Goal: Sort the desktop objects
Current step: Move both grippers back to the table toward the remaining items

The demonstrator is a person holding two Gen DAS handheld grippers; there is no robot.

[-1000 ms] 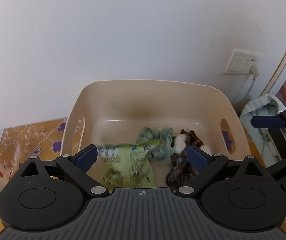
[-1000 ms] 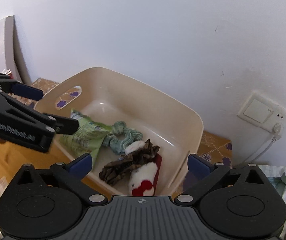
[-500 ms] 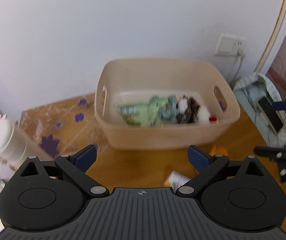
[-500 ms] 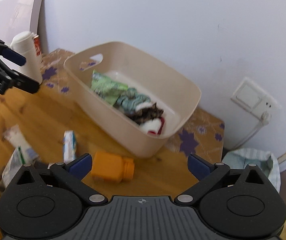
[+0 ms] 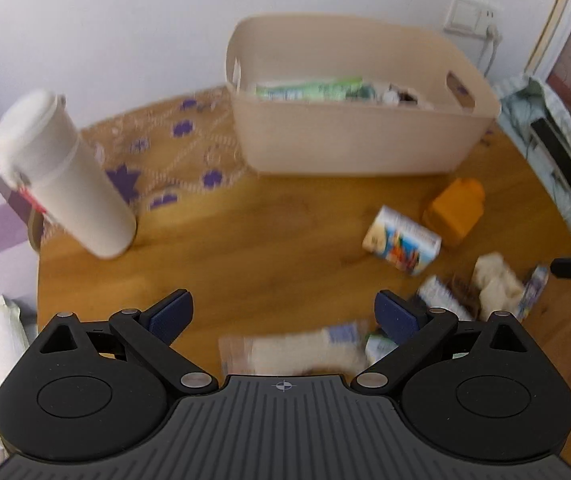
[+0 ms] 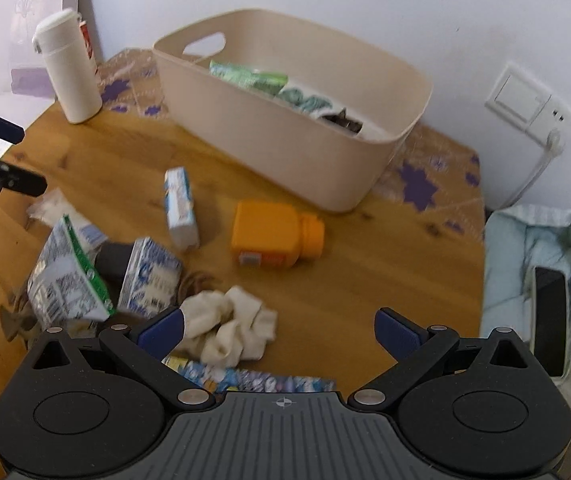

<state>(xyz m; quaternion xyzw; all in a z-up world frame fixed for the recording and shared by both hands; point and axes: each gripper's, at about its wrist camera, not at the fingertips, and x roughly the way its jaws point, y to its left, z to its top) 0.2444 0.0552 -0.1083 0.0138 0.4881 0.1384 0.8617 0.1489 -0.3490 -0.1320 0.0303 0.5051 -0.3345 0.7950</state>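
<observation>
A beige bin [image 5: 349,148] [image 6: 285,144] stands at the back of the wooden table; a green packet [image 6: 247,76] and scrunchies lie inside. On the table lie an orange bottle [image 6: 273,236] [image 5: 455,212], a small milk carton [image 6: 180,208] [image 5: 401,240], blue-white packets [image 6: 147,276], a white crumpled sock [image 6: 231,328] and a pale packet [image 5: 297,350]. My left gripper [image 5: 283,316] is open above the pale packet, holding nothing. My right gripper [image 6: 279,330] is open just over the white sock, empty. The left gripper's fingers [image 6: 1,180] show at the far left in the right wrist view.
A white thermos [image 5: 61,172] [image 6: 69,68] stands at the back left on a brown flowered mat [image 5: 157,160]. Off the table's right edge lies a light cloth bag [image 6: 541,264] with a dark phone [image 6: 549,316]. A wall socket [image 6: 525,100] is behind.
Both grippers have pulled back from over the bin toward the near side of the table and stayed open. The loose items on the table have come into view.
</observation>
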